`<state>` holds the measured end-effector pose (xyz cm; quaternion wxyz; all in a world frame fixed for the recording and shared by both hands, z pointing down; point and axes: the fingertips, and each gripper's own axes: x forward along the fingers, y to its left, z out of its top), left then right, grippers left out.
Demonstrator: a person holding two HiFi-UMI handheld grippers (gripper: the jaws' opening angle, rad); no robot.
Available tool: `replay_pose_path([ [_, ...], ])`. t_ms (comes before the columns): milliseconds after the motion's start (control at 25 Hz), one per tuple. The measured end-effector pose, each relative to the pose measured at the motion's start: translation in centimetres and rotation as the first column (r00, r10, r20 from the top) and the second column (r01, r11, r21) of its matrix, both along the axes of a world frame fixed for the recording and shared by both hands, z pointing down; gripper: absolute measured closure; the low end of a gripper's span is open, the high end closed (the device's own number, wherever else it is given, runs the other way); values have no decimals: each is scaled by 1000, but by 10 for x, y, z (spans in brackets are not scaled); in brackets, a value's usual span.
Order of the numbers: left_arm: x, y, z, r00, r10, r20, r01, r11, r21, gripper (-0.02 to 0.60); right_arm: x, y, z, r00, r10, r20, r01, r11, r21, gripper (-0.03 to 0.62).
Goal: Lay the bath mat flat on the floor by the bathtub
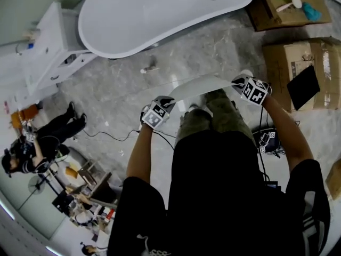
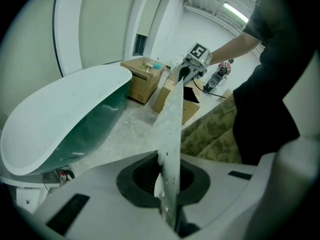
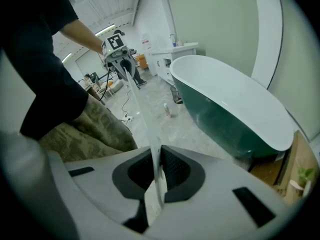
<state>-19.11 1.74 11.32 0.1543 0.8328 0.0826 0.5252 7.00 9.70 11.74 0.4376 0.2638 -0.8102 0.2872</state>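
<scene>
Above the floor [image 1: 117, 89], thin white bath mat [image 1: 201, 84], edge slightly bowed

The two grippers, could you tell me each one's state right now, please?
Left gripper: shut on the bath mat.
Right gripper: shut on the bath mat.

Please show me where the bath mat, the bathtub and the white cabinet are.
bath mat [image 1: 202, 84], head view, middle of its stretched edge
bathtub [image 1: 160, 15], head view, white inner surface
white cabinet [image 1: 50, 36], head view, its top
</scene>
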Motion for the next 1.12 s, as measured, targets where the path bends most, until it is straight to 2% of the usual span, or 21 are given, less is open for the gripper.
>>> replay_pose_path([
  [200, 17, -18, 65, 1000, -22, -1, 22, 1000, -10, 555, 9, 5, 58, 997, 69, -26, -70, 996, -51, 565],
  [440, 23, -33, 158, 998, -65, 20, 65, 998, -3, 555, 15, -11, 150, 992, 100, -76, -105, 993, -60, 565],
  [680, 28, -22, 236, 997, -20, 68, 19, 1000, 18, 555, 28, -14, 240, 986, 149, -75, -156, 982, -102, 565],
  [840, 23, -18, 281, 991, -14, 136, 14, 1000, 2, 555, 22, -8, 289, 990, 112, -83, -122, 986, -118, 565],
  [1000, 34, -9, 328, 984, 29, 176, -36, 999, 36, 555, 27, 15, 336, 993, 1, -120, -15, 993, -119, 565],
  [1120, 38, -1, 354, 979, 53, 198, -64, 997, 46, 555, 32, 24, 365, 994, -13, -107, 1, 993, -114, 565],
])
